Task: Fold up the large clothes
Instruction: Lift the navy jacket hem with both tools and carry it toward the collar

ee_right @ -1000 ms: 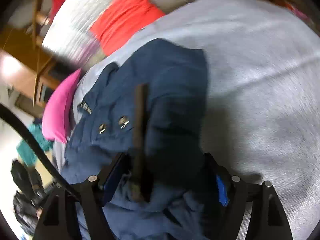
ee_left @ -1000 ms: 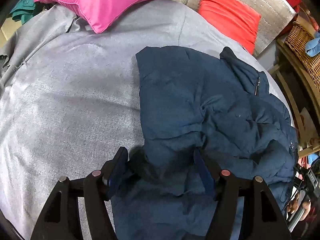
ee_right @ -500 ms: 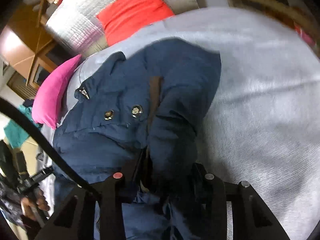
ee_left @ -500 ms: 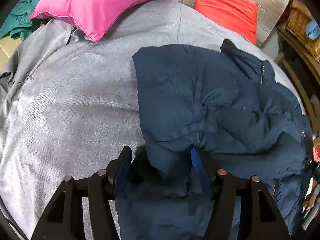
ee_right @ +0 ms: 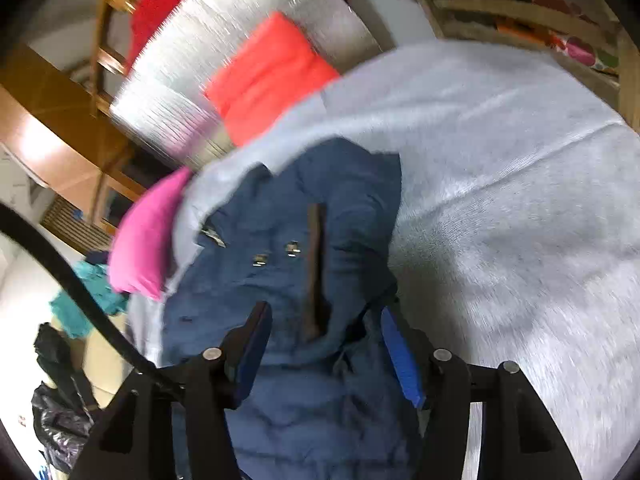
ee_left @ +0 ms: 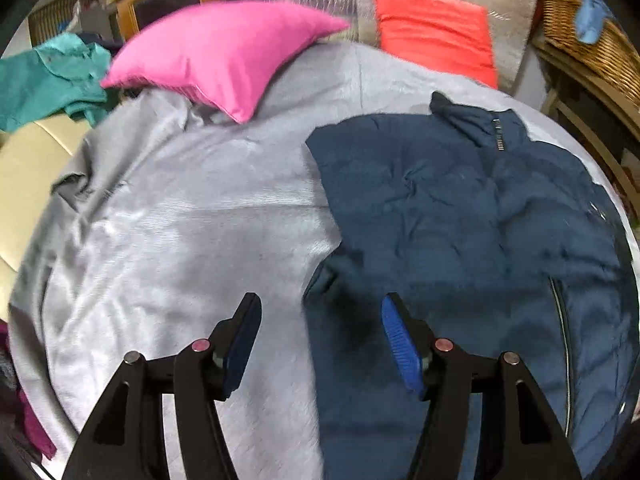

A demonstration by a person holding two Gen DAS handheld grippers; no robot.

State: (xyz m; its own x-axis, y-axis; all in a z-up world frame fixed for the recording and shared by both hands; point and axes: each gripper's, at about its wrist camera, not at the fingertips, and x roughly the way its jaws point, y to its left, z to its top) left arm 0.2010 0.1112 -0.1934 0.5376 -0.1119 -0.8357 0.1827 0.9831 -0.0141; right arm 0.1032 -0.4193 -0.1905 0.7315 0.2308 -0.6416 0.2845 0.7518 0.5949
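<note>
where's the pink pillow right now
In the left wrist view the pink pillow lies at the far left of the grey bedcover, beside the red pillow and beyond the navy jacket.

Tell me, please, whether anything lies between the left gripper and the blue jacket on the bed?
Nothing visible does. The open left gripper hangs right over the jacket edge, with only the grey bedcover beside it; the pink pillow lies well away.

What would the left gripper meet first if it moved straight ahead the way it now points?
Most likely the left edge of the navy padded jacket, which lies between the open fingers of the left gripper, with the grey bedcover right beside it. Depth is hard to judge.
</note>
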